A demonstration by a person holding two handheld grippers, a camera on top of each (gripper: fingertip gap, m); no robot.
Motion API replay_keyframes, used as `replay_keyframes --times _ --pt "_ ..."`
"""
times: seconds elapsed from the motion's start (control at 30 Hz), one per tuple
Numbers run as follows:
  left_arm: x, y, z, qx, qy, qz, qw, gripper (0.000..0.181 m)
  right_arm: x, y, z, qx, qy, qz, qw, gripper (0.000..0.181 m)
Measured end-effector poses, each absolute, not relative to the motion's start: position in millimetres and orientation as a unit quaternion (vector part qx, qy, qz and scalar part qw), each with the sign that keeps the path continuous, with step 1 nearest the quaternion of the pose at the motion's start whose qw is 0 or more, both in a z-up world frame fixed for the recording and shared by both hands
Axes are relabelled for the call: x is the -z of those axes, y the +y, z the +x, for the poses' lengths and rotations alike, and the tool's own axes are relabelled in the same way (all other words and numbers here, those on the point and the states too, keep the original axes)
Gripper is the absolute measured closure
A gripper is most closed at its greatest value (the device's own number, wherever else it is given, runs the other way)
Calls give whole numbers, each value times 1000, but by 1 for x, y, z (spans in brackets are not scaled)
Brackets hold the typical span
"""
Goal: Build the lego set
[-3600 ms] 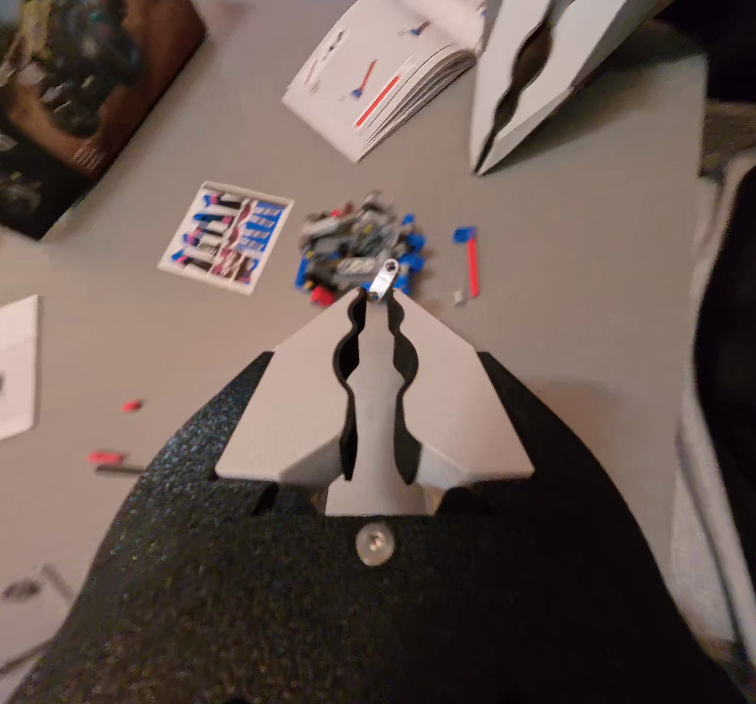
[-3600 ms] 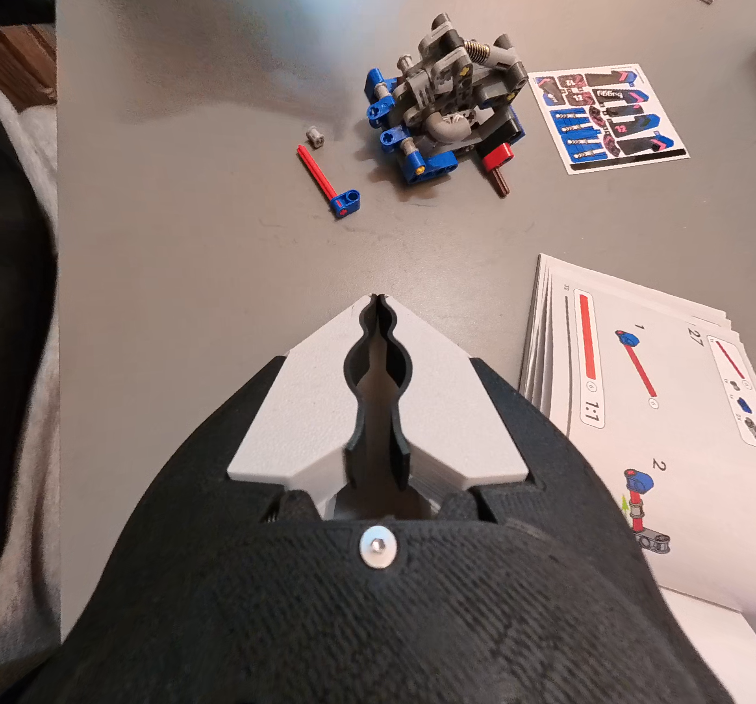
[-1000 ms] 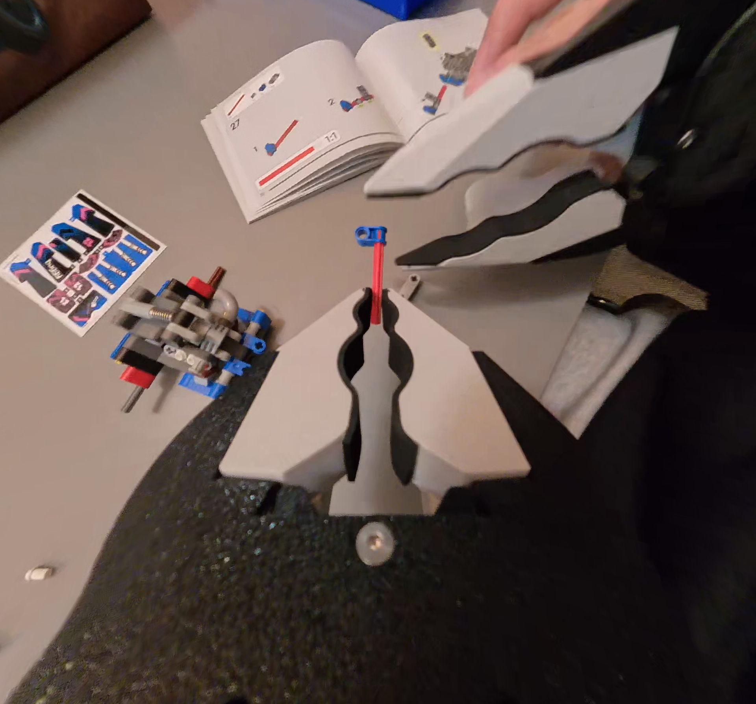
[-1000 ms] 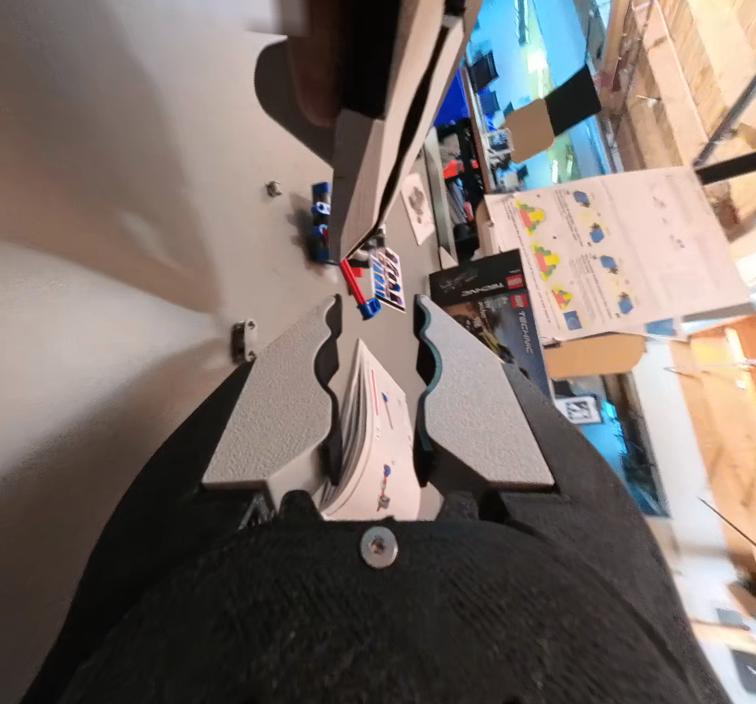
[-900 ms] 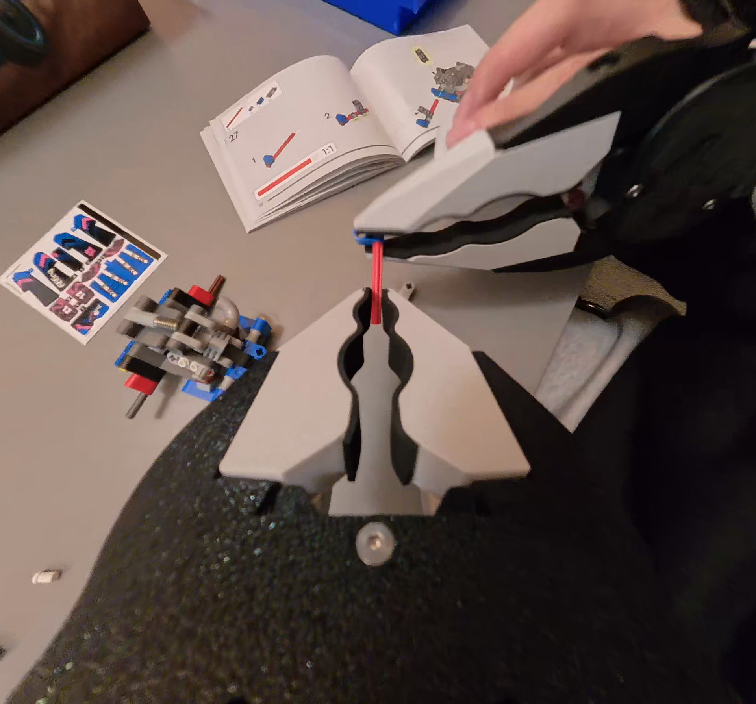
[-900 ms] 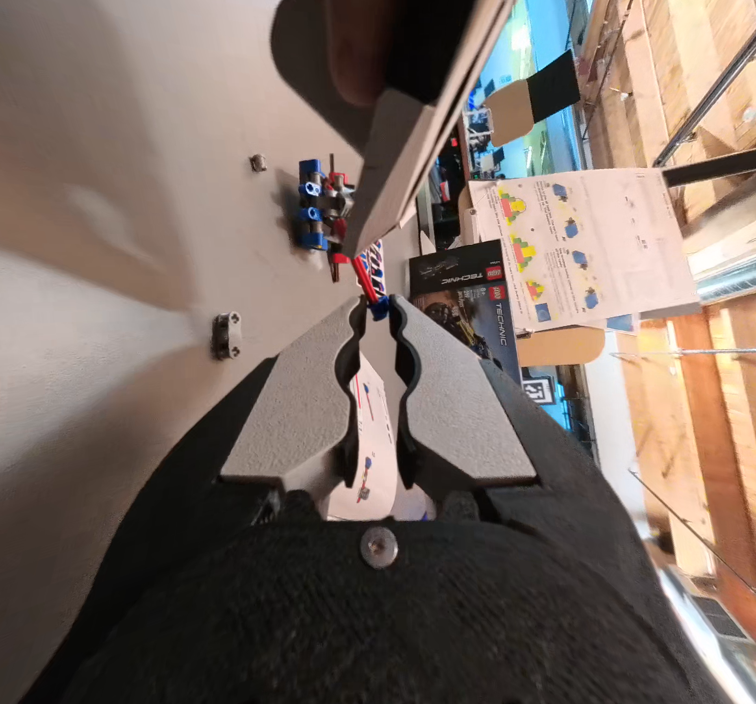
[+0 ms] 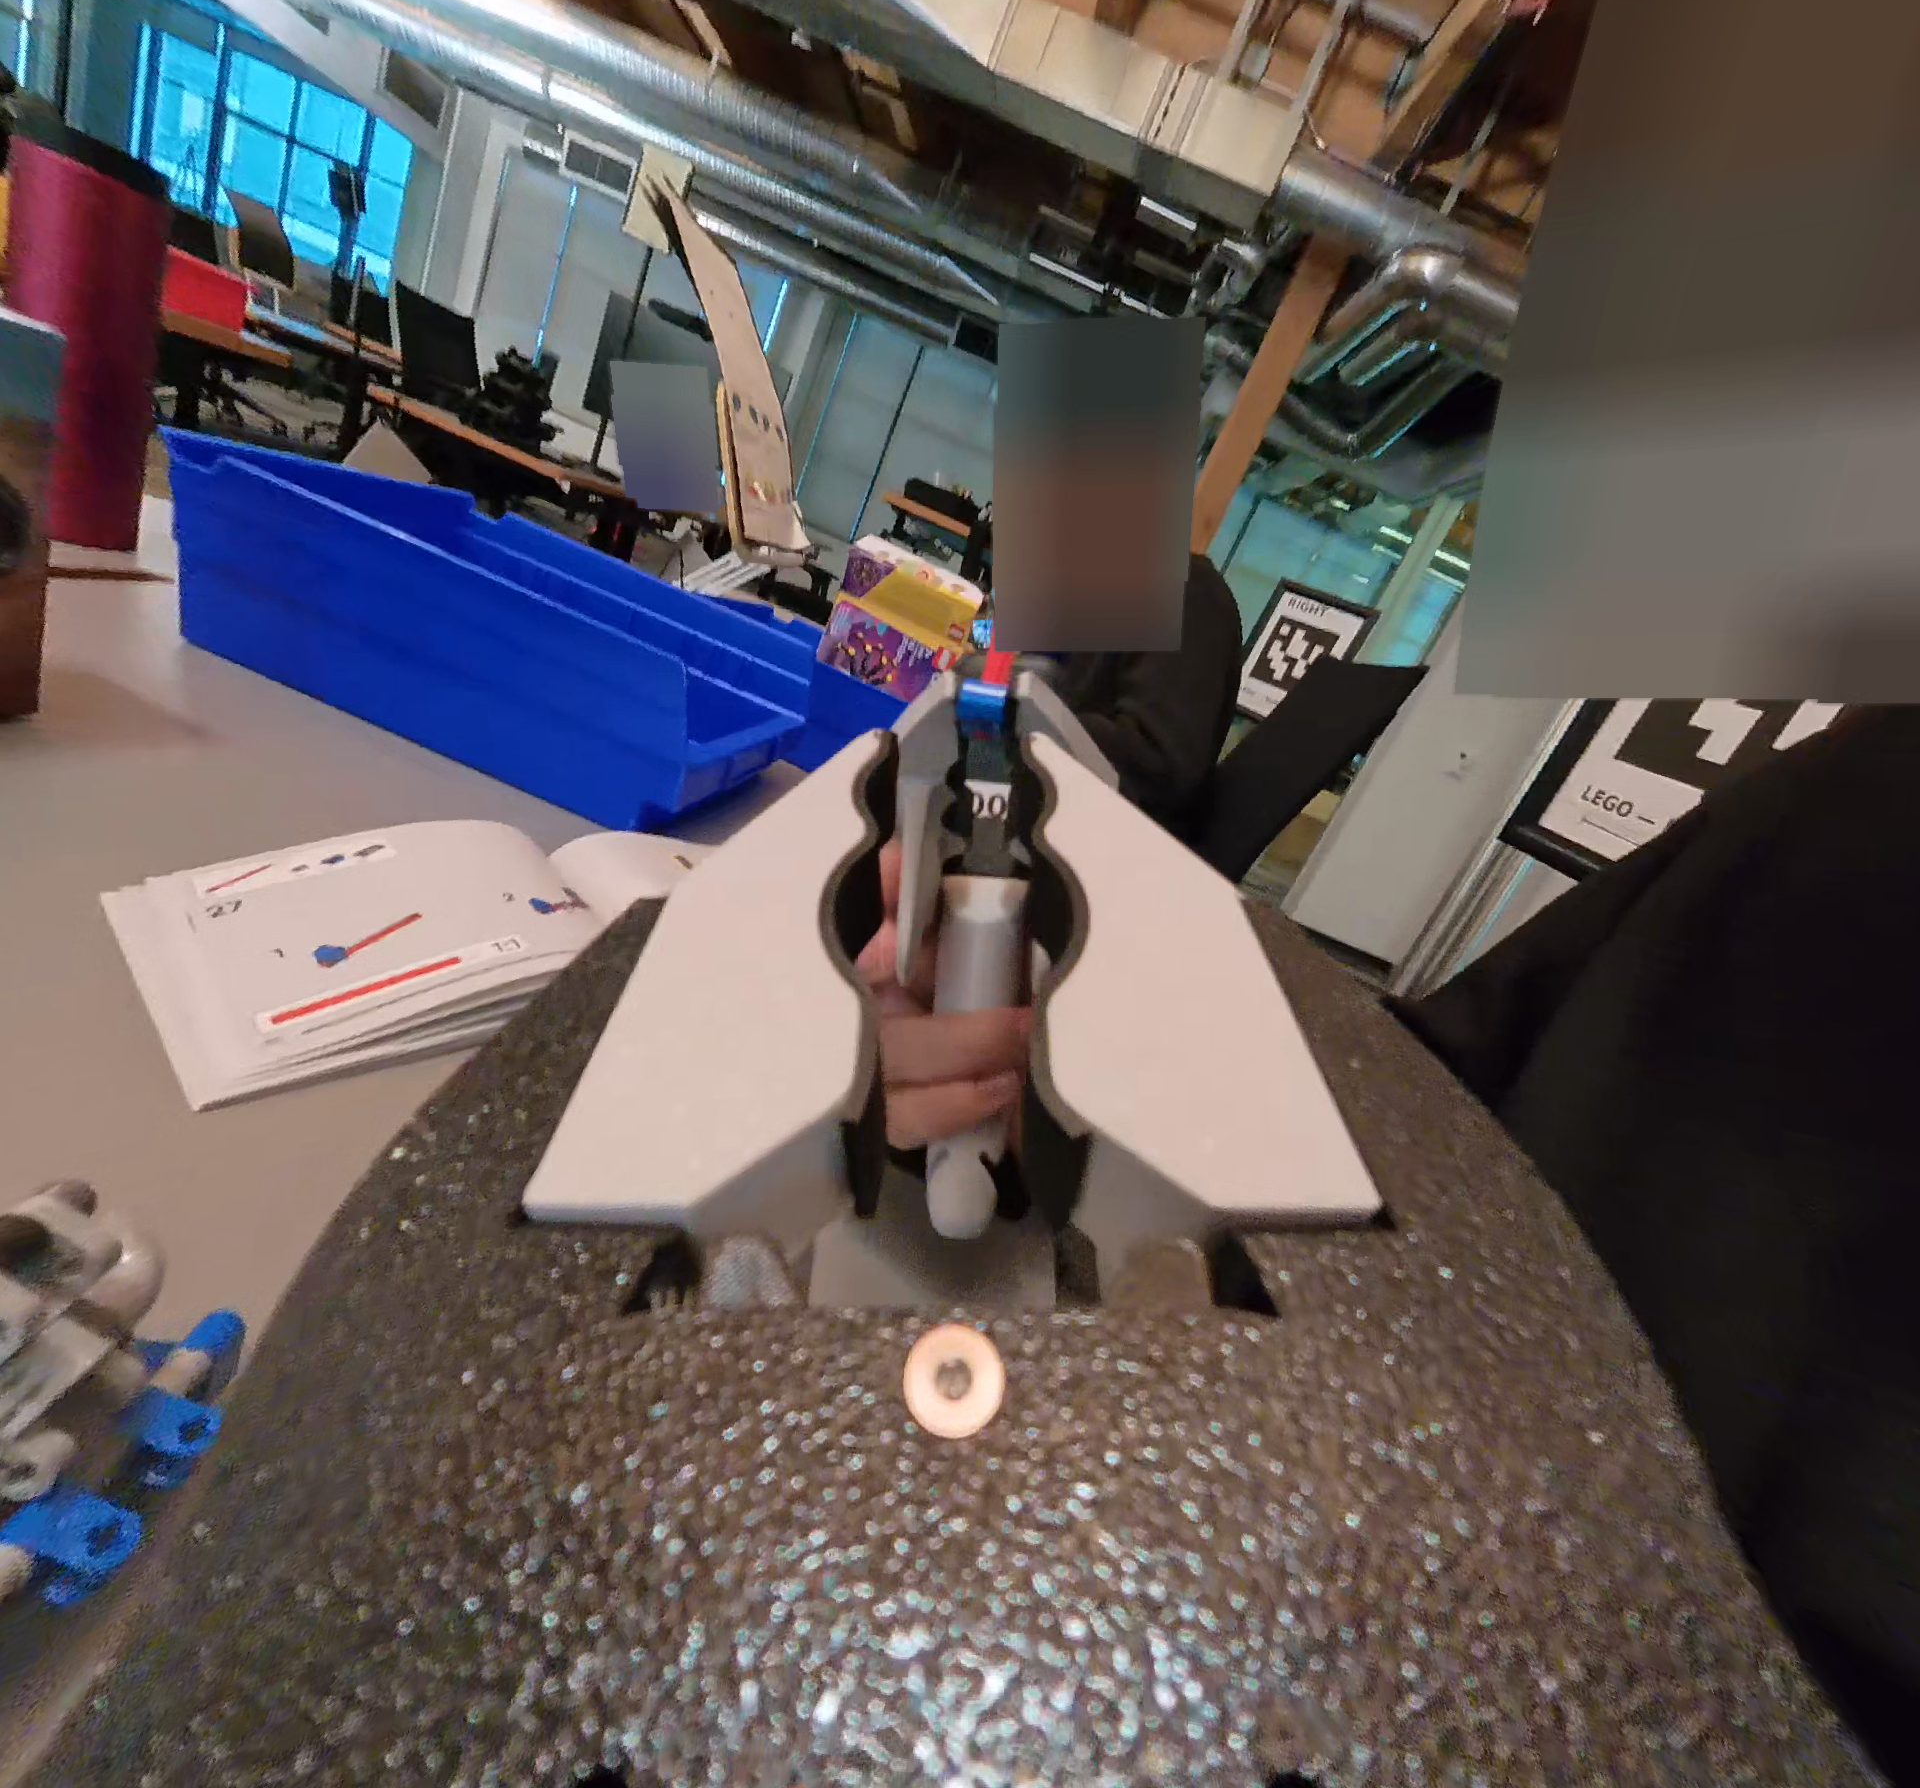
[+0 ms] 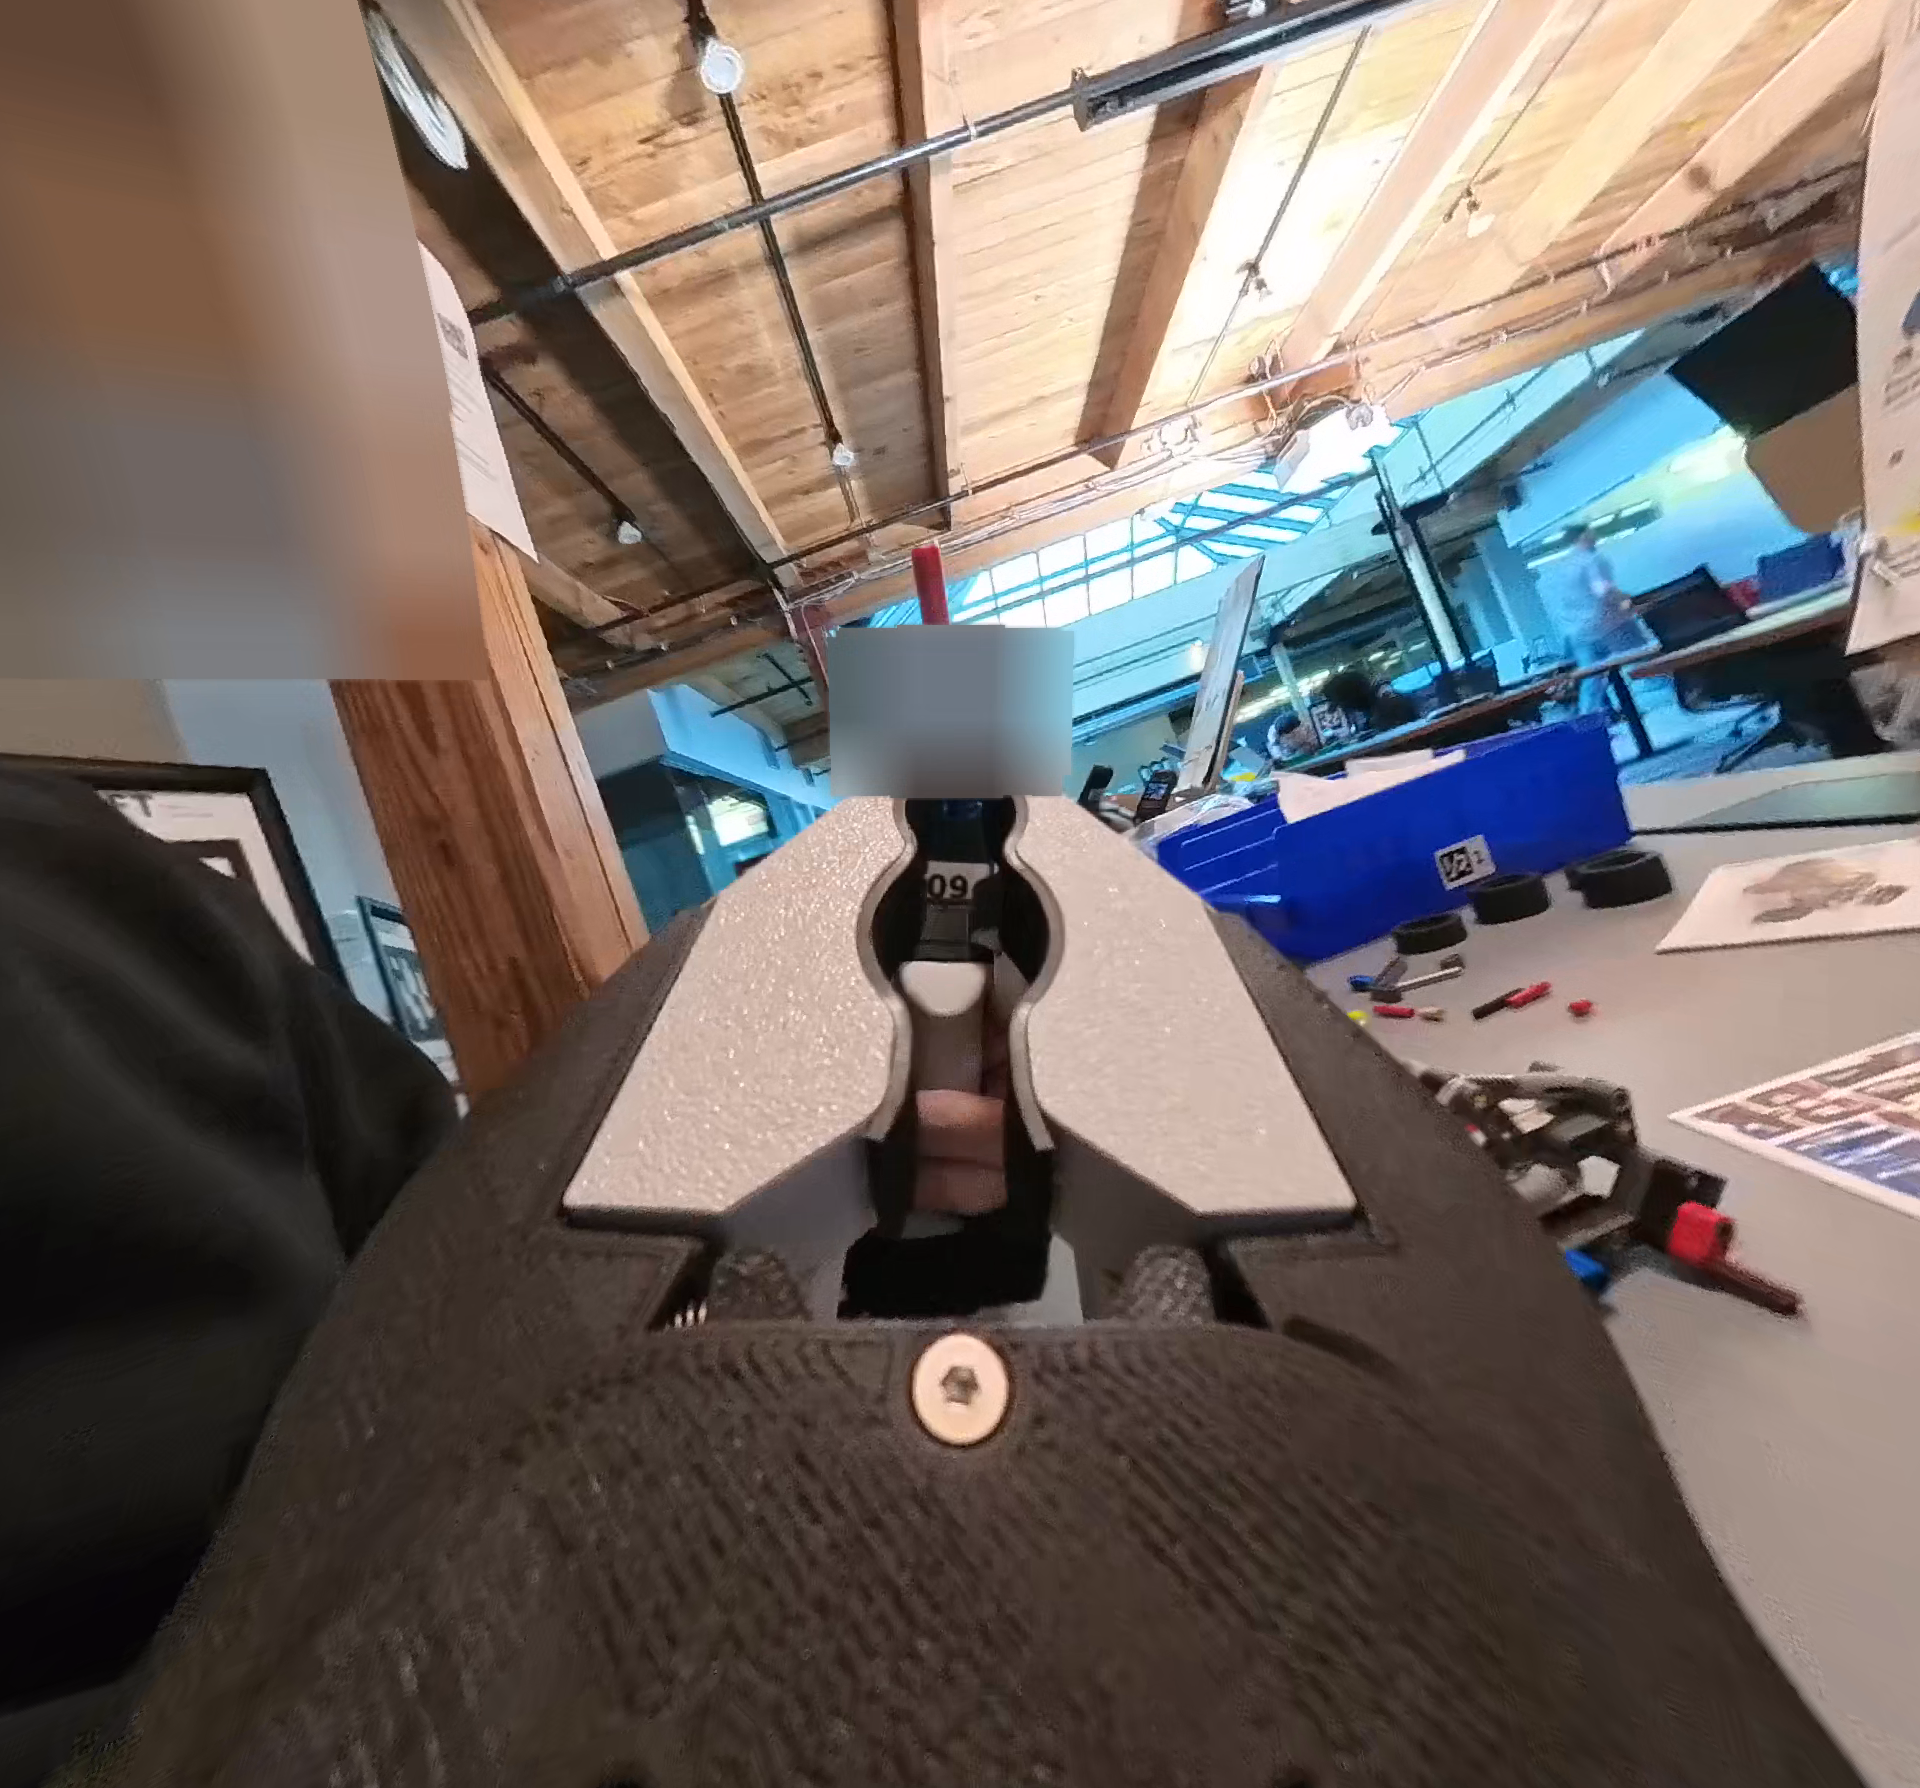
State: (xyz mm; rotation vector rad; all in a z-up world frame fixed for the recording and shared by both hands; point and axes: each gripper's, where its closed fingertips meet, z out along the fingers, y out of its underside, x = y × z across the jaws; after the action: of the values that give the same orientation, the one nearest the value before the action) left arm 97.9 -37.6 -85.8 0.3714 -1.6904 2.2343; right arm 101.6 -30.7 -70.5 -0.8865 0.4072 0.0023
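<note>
1. The red axle rod with its blue connector (image 7: 980, 699), pinched earlier at its red end by the left gripper (image 7: 961, 751) above the grey table (image 7: 208, 803), has been lifted.
2. It is now pinched by the right gripper (image 8: 958, 819); the left gripper's jaws are slightly parted.
3. A handover is judged underway, and the grey-and-blue lego assembly (image 8: 1558, 1151) lies untouched.

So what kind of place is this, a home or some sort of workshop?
Most likely a shared workshop or lab in a converted industrial building, not a home. Exposed metal ducts run under a timber-beam ceiling, rows of work desks fill the background, and blue parts bins sit on the grey table.
</note>
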Motion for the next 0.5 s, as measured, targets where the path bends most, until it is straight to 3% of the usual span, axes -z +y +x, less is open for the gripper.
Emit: replay_keyframes --times 0.07,0.5 --pt "85 -33 97 -789 -584 121 149 172 74 -26 101 -29 200 -426 882 176" --pt "93 -27 105 -782 -601 139 82 174 83 -22 108 -21 223 -431 874 175"
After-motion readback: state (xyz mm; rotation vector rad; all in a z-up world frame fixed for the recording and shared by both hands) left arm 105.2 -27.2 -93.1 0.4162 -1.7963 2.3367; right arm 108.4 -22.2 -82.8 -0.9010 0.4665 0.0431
